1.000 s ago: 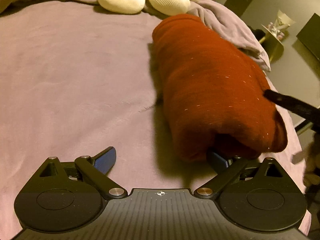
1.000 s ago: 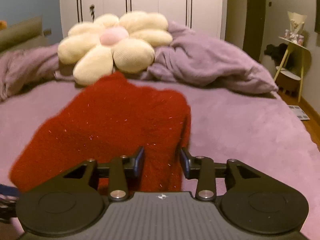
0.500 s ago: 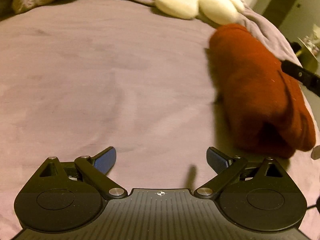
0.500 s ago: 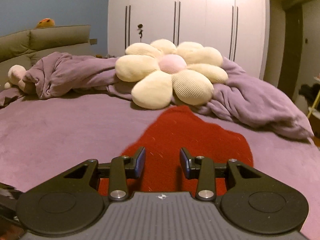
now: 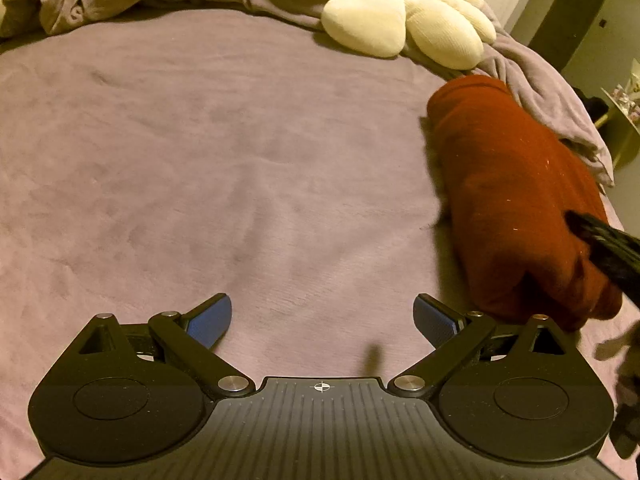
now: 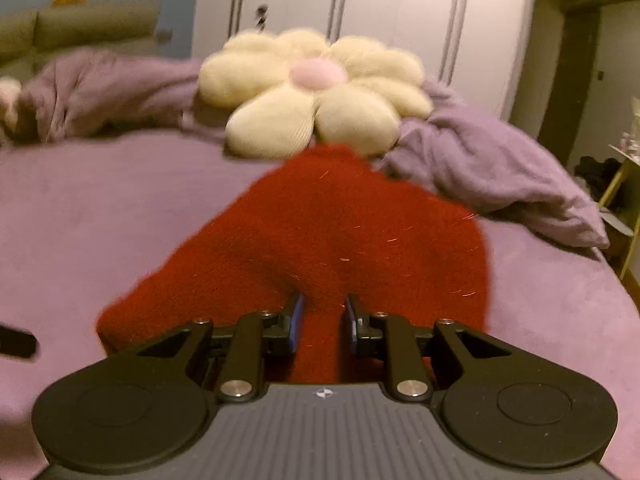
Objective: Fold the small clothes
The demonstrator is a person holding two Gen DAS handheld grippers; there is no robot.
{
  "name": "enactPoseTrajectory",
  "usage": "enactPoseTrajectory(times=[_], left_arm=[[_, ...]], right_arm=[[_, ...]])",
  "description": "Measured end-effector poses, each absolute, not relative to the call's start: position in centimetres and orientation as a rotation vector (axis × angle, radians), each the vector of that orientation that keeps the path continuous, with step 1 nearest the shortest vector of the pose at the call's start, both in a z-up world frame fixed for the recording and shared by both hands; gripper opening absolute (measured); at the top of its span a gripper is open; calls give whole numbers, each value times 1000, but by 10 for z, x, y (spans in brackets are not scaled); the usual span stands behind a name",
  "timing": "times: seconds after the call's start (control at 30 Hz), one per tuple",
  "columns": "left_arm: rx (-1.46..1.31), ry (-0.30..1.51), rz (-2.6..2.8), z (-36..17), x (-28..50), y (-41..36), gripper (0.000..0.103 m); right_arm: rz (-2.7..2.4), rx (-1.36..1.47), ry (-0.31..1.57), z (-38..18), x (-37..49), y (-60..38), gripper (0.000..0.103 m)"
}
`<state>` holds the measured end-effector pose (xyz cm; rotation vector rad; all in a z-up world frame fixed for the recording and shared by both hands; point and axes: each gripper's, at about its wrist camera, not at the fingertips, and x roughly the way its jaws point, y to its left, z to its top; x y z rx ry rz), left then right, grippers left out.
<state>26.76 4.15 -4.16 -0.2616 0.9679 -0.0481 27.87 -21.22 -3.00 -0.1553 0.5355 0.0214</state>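
left gripper [image 5: 322,316] tilted steeply down over bare purple bed cover [image 5: 200,160], jaws wide apart, nothing between the blue pads [image 5: 212,322]. just beside its right finger: near end of the folded red garment [image 5: 516,200], close to touching, hard to tell in this view. a second ago that same finger reached under the garment's edge; now moved off sideways, garment seen more to the right.

right gripper [image 6: 322,322] pointing gently downward along the red garment [image 6: 320,232], toward the flower pillow [image 6: 312,92]. jaws narrow, just been closing, now pinching a fold of the red cloth between the pads; picture blurred, so the grip probably firm but not sure. black part of this gripper seen also in the left wrist view, lying on the garment's right side.

red garment lying folded on the bed cover, far end just below the flower pillow [image 5: 400,12], crumpled purple blanket [image 6: 500,172] to the right of it. compared with a second ago, pillow more centred ahead of the right gripper.
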Motion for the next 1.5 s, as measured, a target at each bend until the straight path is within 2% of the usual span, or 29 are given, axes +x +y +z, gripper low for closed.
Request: enactPoseTrajectory(times=[0.2,0.4,0.63,0.73,0.77,0.87,0.93,1.03,1.17,1.3,1.5], left_arm=[[-253,985,-50,-45,271,35,101],[-226,980,-64,-41,266,34,101],[-235,941,-88,-26,274,43,101],[-227,916,-106,-16,289,34,101],[-227,907,-113,-12,295,29,101],[-217,867,-146,3,316,7,101],[-190,832,-165,14,332,-12,101],[-165,817,-192,20,363,-41,101],[-181,818,-171,6,402,-74,101],[-183,815,-191,-12,427,-104,103],[-163,831,-191,-36,443,-130,103]], right_arm=[[-51,-210,567,-49,261,-230,24],[-41,-315,580,-65,291,-236,23],[62,-220,580,-42,274,-254,24],[61,-79,549,-21,267,-270,32],[46,-43,540,-16,268,-274,39],[28,22,533,-6,288,-282,39],[20,2,550,-3,312,-277,38],[12,-33,600,-7,357,-269,26],[-19,-21,664,-24,399,-272,19],[-97,-15,682,-44,415,-297,16],[-124,14,650,-59,421,-317,16]])
